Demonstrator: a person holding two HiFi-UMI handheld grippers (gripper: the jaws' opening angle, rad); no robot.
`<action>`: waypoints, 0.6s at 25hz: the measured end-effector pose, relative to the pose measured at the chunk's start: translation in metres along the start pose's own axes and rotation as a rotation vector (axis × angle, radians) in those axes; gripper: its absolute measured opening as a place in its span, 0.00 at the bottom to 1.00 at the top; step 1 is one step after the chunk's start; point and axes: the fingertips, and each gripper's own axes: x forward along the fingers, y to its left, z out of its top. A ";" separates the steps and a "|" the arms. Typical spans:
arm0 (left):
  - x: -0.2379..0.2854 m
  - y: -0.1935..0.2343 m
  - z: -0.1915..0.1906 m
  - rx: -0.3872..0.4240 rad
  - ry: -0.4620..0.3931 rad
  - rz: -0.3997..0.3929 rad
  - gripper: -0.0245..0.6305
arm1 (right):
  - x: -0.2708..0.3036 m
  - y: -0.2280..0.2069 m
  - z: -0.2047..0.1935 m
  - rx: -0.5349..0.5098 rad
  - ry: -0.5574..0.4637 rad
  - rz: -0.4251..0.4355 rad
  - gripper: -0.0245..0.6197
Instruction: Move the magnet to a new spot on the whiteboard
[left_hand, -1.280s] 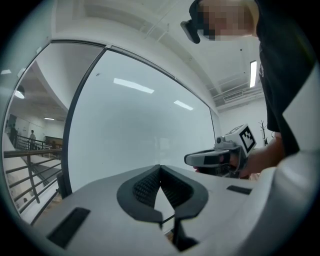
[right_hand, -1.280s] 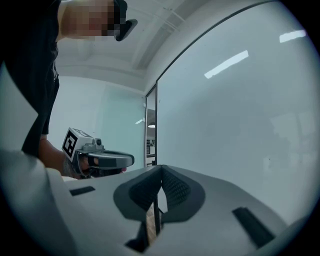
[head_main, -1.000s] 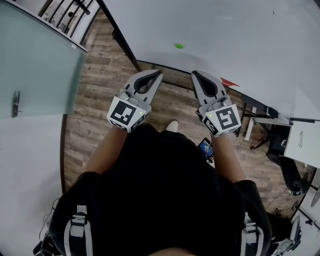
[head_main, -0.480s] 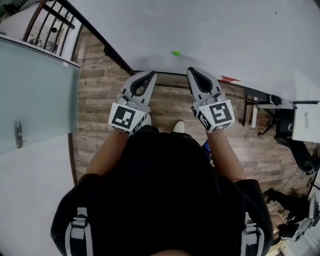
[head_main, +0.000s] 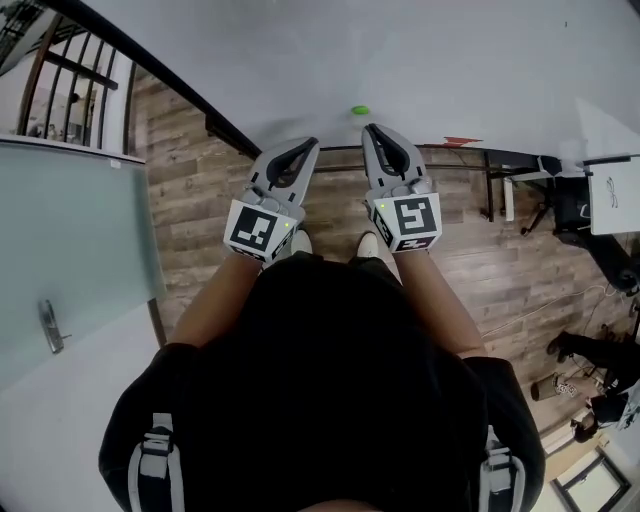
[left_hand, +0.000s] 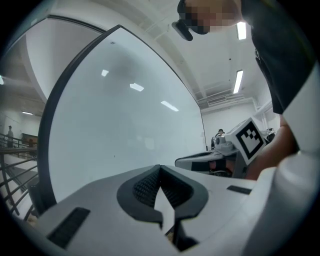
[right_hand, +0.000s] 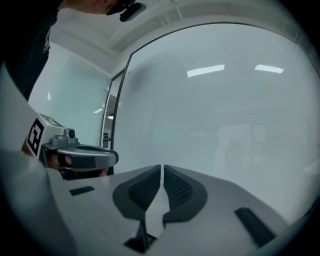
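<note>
A small green magnet (head_main: 360, 111) sticks to the whiteboard (head_main: 450, 60) near its lower edge, seen only in the head view. My right gripper (head_main: 369, 129) points at the board just below the magnet, a short gap away, shut with nothing between its pads (right_hand: 175, 186). To its left, my left gripper (head_main: 311, 144) is also shut and empty, aimed at the board left of and below the magnet. In the left gripper view the whiteboard (left_hand: 125, 130) fills the scene beyond my left gripper (left_hand: 160, 168). The right gripper view shows bare whiteboard (right_hand: 225, 120) beyond my right gripper (right_hand: 162, 167), and no magnet.
The board's dark frame (head_main: 190, 105) runs diagonally at upper left, with a railing (head_main: 60, 70) behind it. A glass door with a handle (head_main: 50, 326) stands at left. Wooden floor (head_main: 200, 210) lies below. Desk legs and chairs (head_main: 580, 215) crowd the right side.
Both grippers have moved closer to the whiteboard and nearer each other. The right gripper's tips have swung toward the green magnet, which now sits just above them.
</note>
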 end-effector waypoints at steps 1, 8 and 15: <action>0.002 0.002 -0.001 -0.001 -0.001 -0.015 0.04 | 0.004 -0.001 -0.001 0.000 0.003 -0.028 0.05; 0.005 0.010 -0.004 0.006 -0.005 -0.102 0.04 | 0.023 -0.002 -0.012 -0.053 0.017 -0.182 0.16; 0.014 0.010 -0.001 0.018 -0.009 -0.158 0.04 | 0.027 -0.016 -0.019 -0.040 0.023 -0.277 0.23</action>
